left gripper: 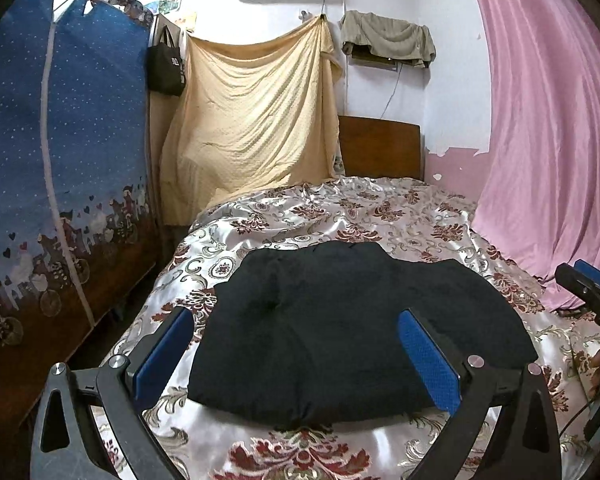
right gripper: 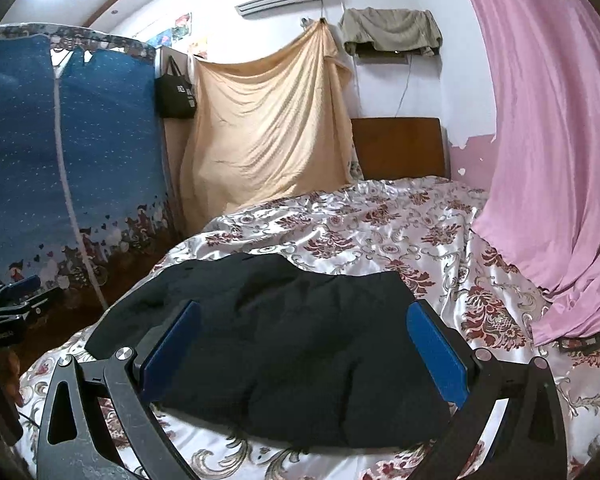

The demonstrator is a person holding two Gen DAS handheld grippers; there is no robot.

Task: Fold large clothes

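1. On the far left we have the tall blue star-dotted fabric wardrobe (left gripper: 60, 128), then a draped yellow sheet (left gripper: 256, 120) against the wall.
2. Our left gripper (left gripper: 296, 344) hangs over the near edge, blue pads spread wide, gripping nothing.
3. Centre stage: the bulky black garment (left gripper: 340, 328), a thick bundle, already looks folded on the shiny floral satin bedspread (left gripper: 380, 208).
4. Our right gripper (right gripper: 304, 344) hovers likewise, fingers apart, empty.
5. Far right, the pink curtain (left gripper: 548, 140) spills onto the bed.
6. Risk, we reckon: pinch only the top layer and the bundle peels open; that satin is slippery, so a push could slide the whole thing.
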